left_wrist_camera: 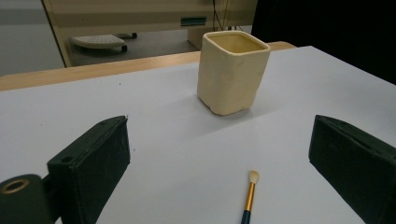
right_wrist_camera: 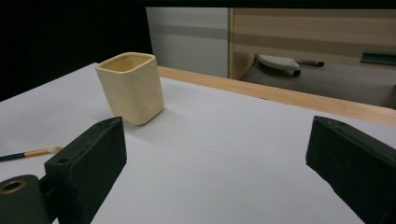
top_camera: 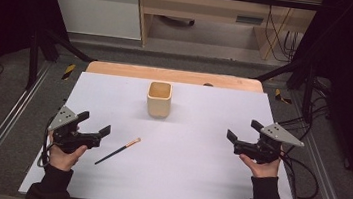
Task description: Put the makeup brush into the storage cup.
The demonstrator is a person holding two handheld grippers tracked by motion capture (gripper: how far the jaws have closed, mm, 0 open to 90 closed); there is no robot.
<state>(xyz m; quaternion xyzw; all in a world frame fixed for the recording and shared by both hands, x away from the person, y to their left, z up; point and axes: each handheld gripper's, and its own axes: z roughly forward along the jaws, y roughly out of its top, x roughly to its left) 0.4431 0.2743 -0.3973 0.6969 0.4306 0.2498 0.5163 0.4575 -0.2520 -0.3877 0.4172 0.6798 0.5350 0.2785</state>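
A white sheet (top_camera: 191, 171) covered the desk (top_camera: 174, 75), whose wooden far edge showed beyond it, with pale cabinets and a wooden unit standing on the grey floor behind. Near the far middle of the sheet stood a cream square-sided cup (top_camera: 159, 99), upright and open at the top. Closer to the person, left of centre, a thin paintbrush (top_camera: 118, 151) lay flat on the sheet, its dark handle pointing toward the near left and its pale bristle tip toward the cup, well apart from it.

The left hand (top_camera: 64, 154) held the left gripper (top_camera: 95, 125) low over the sheet, just beside the brush's handle end, its jaws spread wide and holding nothing. In the left gripper view the brush tip lay between the two black jaws, on the sheet, with the cup upright farther off. The right hand (top_camera: 260, 165) held the right gripper (top_camera: 244, 130) at the right side of the sheet, well apart from both cup and brush, its jaws likewise spread and holding nothing. In the right gripper view the cup stood beyond the left jaw and the brush lay at the far left edge.
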